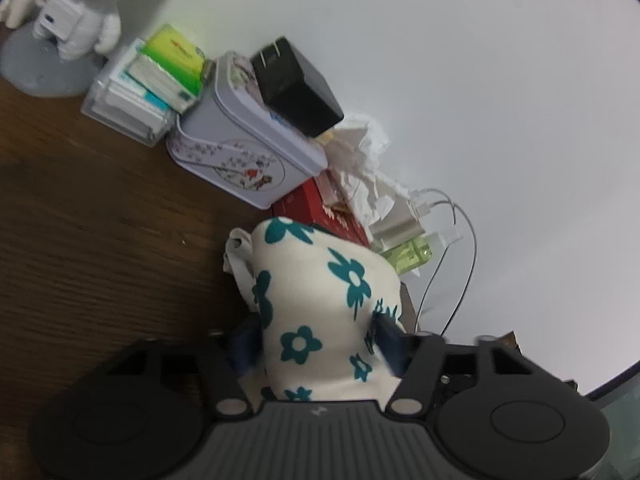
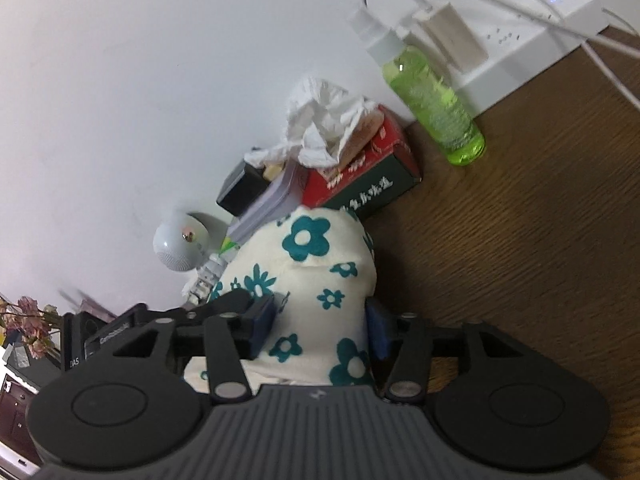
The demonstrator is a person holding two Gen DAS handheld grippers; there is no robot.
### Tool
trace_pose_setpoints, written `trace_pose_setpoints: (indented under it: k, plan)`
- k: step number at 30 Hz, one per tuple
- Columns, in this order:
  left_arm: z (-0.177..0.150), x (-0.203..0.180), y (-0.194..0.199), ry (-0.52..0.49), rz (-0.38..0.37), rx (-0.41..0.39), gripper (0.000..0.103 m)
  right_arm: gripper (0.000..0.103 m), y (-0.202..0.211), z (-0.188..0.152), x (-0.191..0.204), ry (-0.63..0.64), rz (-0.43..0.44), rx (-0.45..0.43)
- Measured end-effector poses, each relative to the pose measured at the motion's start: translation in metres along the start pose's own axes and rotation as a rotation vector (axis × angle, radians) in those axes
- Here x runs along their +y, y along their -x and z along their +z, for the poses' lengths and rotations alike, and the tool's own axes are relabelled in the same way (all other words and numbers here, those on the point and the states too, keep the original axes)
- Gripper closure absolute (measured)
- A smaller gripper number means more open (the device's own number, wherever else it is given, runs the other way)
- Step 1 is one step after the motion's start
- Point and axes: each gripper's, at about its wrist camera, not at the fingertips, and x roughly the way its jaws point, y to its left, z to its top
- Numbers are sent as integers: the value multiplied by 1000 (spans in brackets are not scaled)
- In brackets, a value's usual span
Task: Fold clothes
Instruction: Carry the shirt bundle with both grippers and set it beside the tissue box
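Note:
A cream garment with teal flowers is bunched between the blue pads of my left gripper, which is shut on it and holds it above the brown wooden table. In the right wrist view the same floral garment is bunched between the blue pads of my right gripper, which is shut on it. The cloth hides what lies just beyond each gripper.
Along the white wall stand a white figurine lamp, stacked small boxes, a floral tin with a black charger on it, a red tissue box, a green bottle and a white power strip with cables.

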Motion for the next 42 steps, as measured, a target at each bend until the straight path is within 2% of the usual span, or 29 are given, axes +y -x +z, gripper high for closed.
trace_pose_setpoints:
  k: [1, 3, 6, 7, 8, 10, 13, 14, 19, 22, 25, 28, 30, 32, 34, 35, 37, 39, 41, 42]
  plan:
    - [0, -3, 6, 3, 17, -12, 21, 34, 9, 1, 4, 22, -3, -35]
    - [-2, -20, 29, -98, 16, -115, 20, 34, 29, 3, 13, 75, -9, -112]
    - [-14, -50, 55, -283, 37, -277, 22, 37, 36, -2, 45, 241, -44, -207]
    - [-22, -58, 52, -342, 66, -280, 31, 47, 39, -4, 55, 298, -57, -239]
    - [-30, -65, 47, -400, 99, -271, 49, 58, 41, -6, 66, 355, -69, -270]
    - [-46, -79, 37, -516, 164, -252, 72, 68, 23, -8, 76, 401, -91, -255]
    - [-71, -100, 21, -689, 264, -222, 78, 80, -5, -9, 87, 449, -124, -219]
    - [-75, -99, 17, -708, 282, -212, 78, 80, -14, -8, 88, 455, -135, -205]
    - [-86, -87, -4, -741, 337, -173, 78, 89, -45, -13, 78, 490, -211, -122]
    - [-88, -82, -8, -738, 332, -174, 78, 93, -52, -18, 74, 514, -227, -117]
    - [-94, -84, -9, -772, 348, -184, 78, 93, -55, -22, 76, 553, -247, -120]
    - [-92, -85, -3, -757, 330, -193, 78, 92, -53, -26, 80, 589, -254, -138]
    - [-91, -87, 7, -736, 295, -212, 70, 88, -40, -24, 80, 567, -217, -182]
    - [-88, -91, 21, -711, 271, -267, 45, 75, -16, -23, 82, 561, -195, -251]
    - [-84, -95, 34, -683, 256, -335, 34, 72, 0, -24, 80, 559, -194, -265]
    - [-80, -97, 37, -669, 253, -360, 33, 72, 8, -24, 80, 558, -194, -269]
    - [-71, -99, 38, -650, 247, -390, 34, 72, 19, -27, 78, 564, -199, -261]
    - [-62, -98, 25, -652, 253, -385, 36, 72, 15, -36, 78, 599, -231, -226]
    - [-53, -94, 2, -654, 264, -334, 60, 72, 10, -44, 78, 633, -263, -193]
    - [-51, -89, -9, -652, 271, -303, 66, 72, 6, -46, 78, 643, -277, -179]
